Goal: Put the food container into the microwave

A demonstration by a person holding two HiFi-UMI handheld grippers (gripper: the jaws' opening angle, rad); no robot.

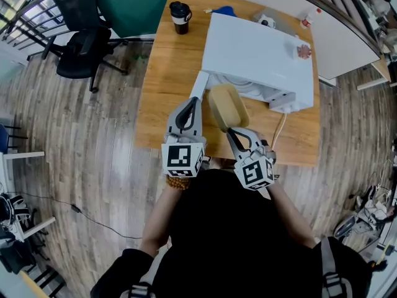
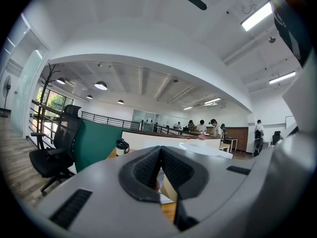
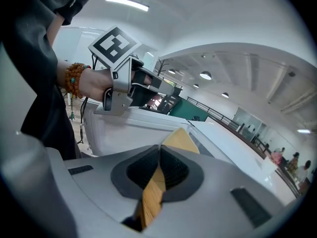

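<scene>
A white microwave (image 1: 260, 54) stands on the wooden table (image 1: 162, 98), its door (image 1: 200, 85) swung out to the left. The tan food container (image 1: 228, 106) hangs in front of the open cavity, and my right gripper (image 1: 236, 133) is shut on its near edge. In the right gripper view the container (image 3: 181, 140) runs between the closed jaws of that gripper (image 3: 159, 155). My left gripper (image 1: 189, 107) is shut on the door's outer edge. The right gripper view shows the left gripper (image 3: 148, 86) on top of the white door (image 3: 124, 128). The left gripper (image 2: 159, 155) shows closed jaws in its own view.
A black coffee cup (image 1: 180, 17) stands at the table's far left corner, with a blue object (image 1: 224, 10) behind the microwave. A small bottle (image 1: 308, 18) is at the far right. A cord (image 1: 280, 129) hangs by the microwave's front. A black office chair (image 1: 84, 48) stands to the left.
</scene>
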